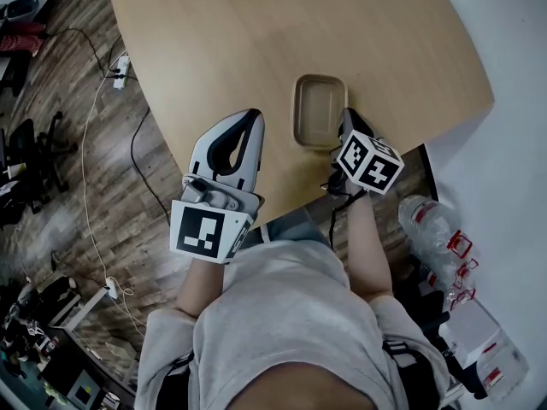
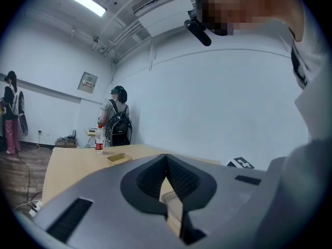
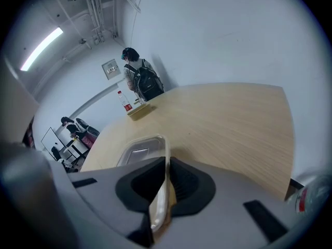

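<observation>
A clear, empty plastic container (image 1: 319,109) lies on the light wooden table (image 1: 256,41) close to its near edge. My right gripper (image 1: 345,120) is shut on the container's right rim; in the right gripper view the rim (image 3: 164,157) runs between the shut jaws of that gripper (image 3: 166,165), and the container's body (image 3: 139,150) lies beyond. My left gripper (image 1: 253,114) rests over the table left of the container, shut with nothing in it. In the left gripper view its tips (image 2: 166,158) meet, with the container (image 2: 173,201) showing behind the gap.
A second tray (image 3: 140,110) and a red-labelled bottle (image 3: 125,101) stand at the table's far end, near a person with a backpack (image 3: 142,81). Packed water bottles (image 1: 440,246) lie on the floor at the right. Cables and a power strip (image 1: 120,68) lie on the floor at the left.
</observation>
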